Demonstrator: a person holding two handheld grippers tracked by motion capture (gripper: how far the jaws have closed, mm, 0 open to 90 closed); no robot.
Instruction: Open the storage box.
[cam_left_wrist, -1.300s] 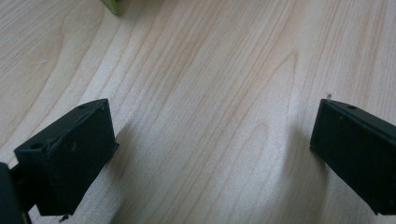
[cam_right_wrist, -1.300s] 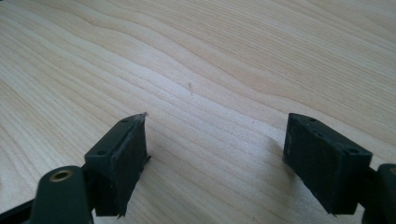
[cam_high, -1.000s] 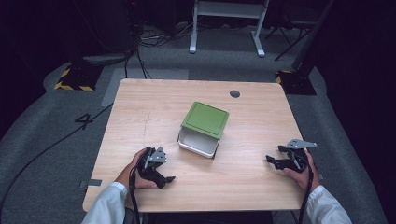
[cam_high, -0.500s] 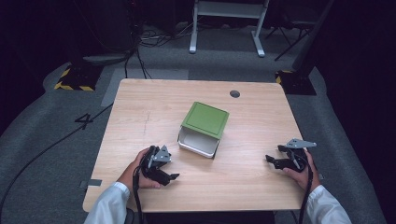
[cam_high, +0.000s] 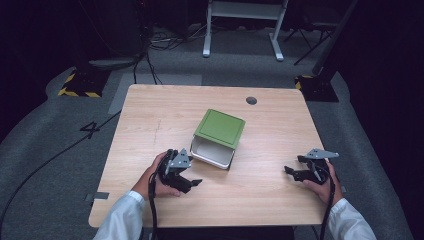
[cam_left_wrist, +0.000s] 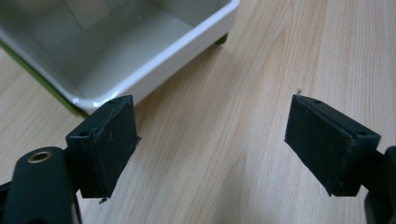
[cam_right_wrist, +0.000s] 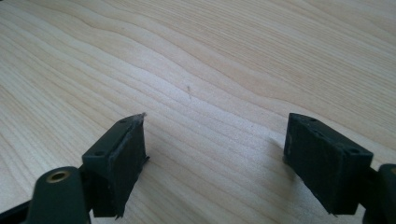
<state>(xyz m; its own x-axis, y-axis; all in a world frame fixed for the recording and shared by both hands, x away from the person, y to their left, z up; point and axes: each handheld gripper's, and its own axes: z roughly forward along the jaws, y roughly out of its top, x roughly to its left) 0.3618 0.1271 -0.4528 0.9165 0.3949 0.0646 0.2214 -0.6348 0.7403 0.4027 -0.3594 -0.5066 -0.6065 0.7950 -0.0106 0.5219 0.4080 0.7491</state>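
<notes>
Presently we list: left tongs gaping, empty, beside white box with green lid; right tongs gaping, empty, on wooden surface.

The high view looks forward and down from above my side, taking in the whole wooden worktop. My left gripper view sits low and close over the boards, facing the white container at its 11 o'clock; that container also shows mid-worktop from above. My right gripper view skims close over bare grain.
</notes>
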